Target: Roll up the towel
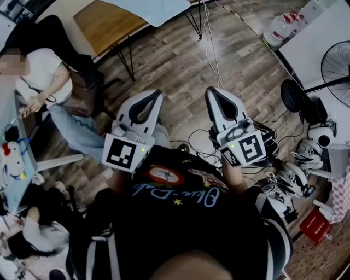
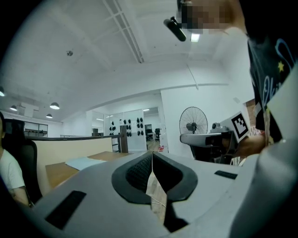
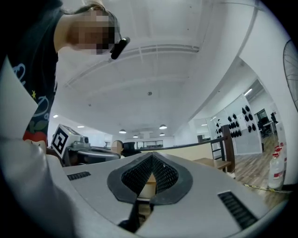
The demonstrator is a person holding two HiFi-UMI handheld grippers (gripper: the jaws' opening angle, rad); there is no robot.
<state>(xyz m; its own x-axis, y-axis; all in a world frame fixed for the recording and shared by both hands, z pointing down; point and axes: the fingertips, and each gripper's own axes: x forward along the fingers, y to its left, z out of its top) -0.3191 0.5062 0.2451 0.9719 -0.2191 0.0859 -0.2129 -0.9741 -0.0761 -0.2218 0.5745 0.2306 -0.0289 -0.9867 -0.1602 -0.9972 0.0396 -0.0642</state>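
Head view has both tools up in front of the person's chest, over the wood floor (image 1: 164, 60). The left gripper (image 1: 156, 96) and right gripper (image 1: 212, 93) are side by side with a gap between them, tips pointing away from the body. You only get a proper look at the jaws in the gripper views, and on both they're pressed together with nothing in them.

The towel (image 1: 158, 10), a pale blue cloth, covers the right end of the table (image 1: 104, 24) at the top of the head view, well apart from both grippers. The left gripper view catches it lying flat on the tabletop too; the right gripper view doesn't show it.

The left gripper view also picks up the fan (image 2: 193, 122) standing by the white wall; the head view has it at the floor's right edge. A seated person (image 1: 38, 71) is at the left, cables (image 1: 209, 49) run over the floor between grippers and table, and bottles (image 1: 285, 26) sit top right. Straight ahead the floor is open up to the table legs.
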